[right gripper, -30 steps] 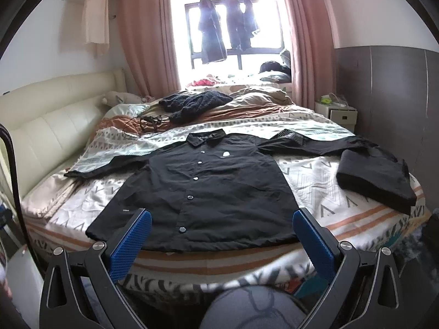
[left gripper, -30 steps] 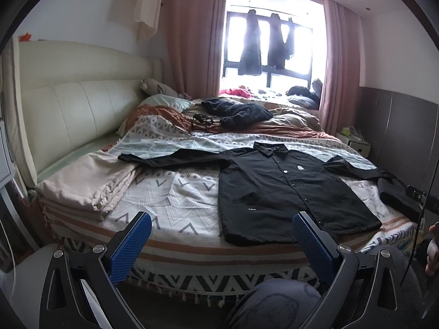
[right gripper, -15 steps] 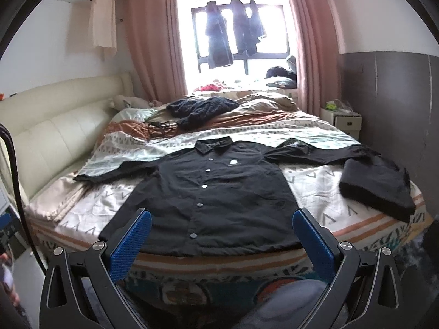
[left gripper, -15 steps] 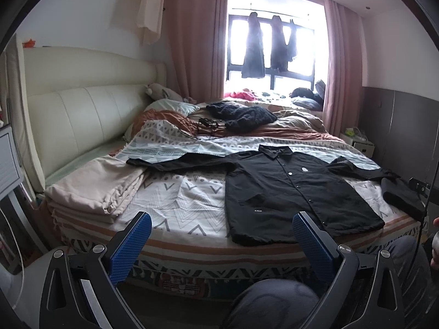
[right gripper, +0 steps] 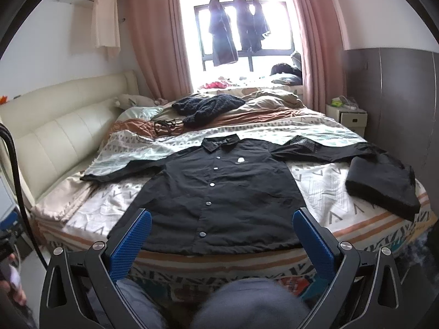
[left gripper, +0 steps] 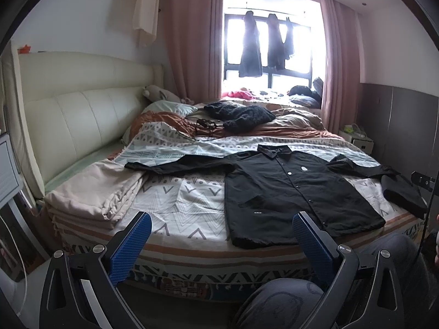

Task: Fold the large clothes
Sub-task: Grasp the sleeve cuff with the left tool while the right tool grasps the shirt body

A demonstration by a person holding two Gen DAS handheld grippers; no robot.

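Two grippers up and both are empty right now: my left gripper [left gripper: 219, 242] has its blue pads spread wide apart, and the right gripper [right gripper: 221, 242] is spread just the same, nothing between the fingers on either one. Both hang off the foot of the bed [left gripper: 192, 249], short of the mattress edge, not touching any fabric.

The shirt [right gripper: 219, 192] is black, buttoned up, lying flat and face up on the patterned blanket [left gripper: 189, 205] with the collar pointing toward the window [right gripper: 244, 35]. Its hem sits right along the near edge of the bed. From the right wrist view it's dead centre; from the left wrist view the shirt [left gripper: 290, 189] sits off to the right. Both sleeves are stretched out sideways, one reaching toward the cream headboard [left gripper: 74, 118], the other toward the dark wall.

Just beside the far sleeve there's a folded black garment [right gripper: 384, 189], near the bed's corner. A beige sheet stack [left gripper: 93, 192] sits on the headboard side. Further back a dark knit pile [right gripper: 208, 107] lies on the rumpled bedding. My knees [right gripper: 247, 301] show at the bottom, a bit blurry.
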